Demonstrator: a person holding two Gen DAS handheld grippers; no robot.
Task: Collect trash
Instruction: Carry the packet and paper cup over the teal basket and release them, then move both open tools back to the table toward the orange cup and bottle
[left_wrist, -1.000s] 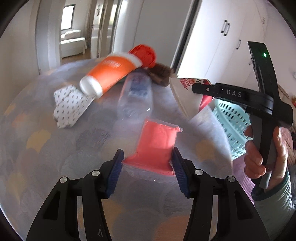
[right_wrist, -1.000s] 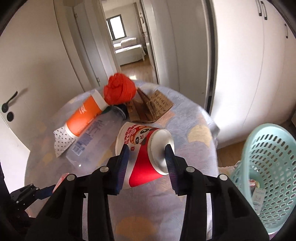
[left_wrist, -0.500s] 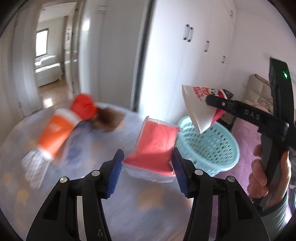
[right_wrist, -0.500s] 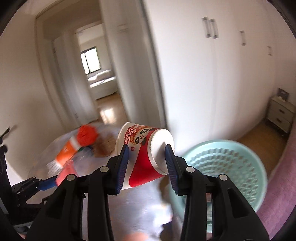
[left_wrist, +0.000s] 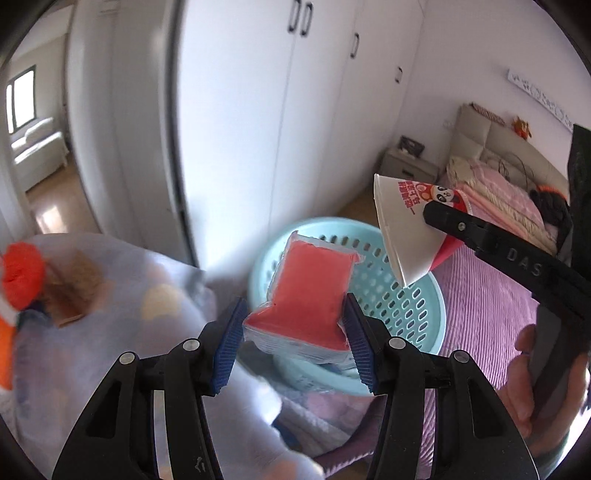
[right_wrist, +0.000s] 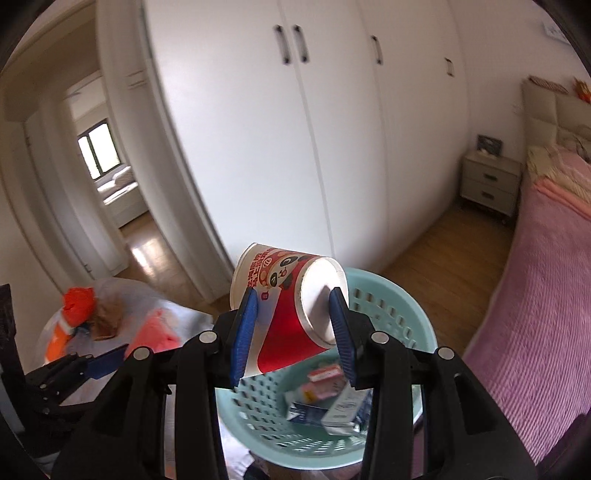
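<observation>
left wrist: left gripper (left_wrist: 293, 328) clamps red pouch (left_wrist: 310, 291) above basket (left_wrist: 421, 295), hiding its middle; table items blurred | right wrist: right gripper (right_wrist: 291, 328) clamps paper cup (right_wrist: 284, 314) over basket (right_wrist: 391, 295); contents partly hidden

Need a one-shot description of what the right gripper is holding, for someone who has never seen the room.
Find the pale blue perforated basket on the floor by the white wardrobe. Just above its rim, the right gripper clamps a paper cup lying on its side. It is red and white with a cartoon panda; the red packet in the left gripper is flat and plastic-wrapped.
</observation>
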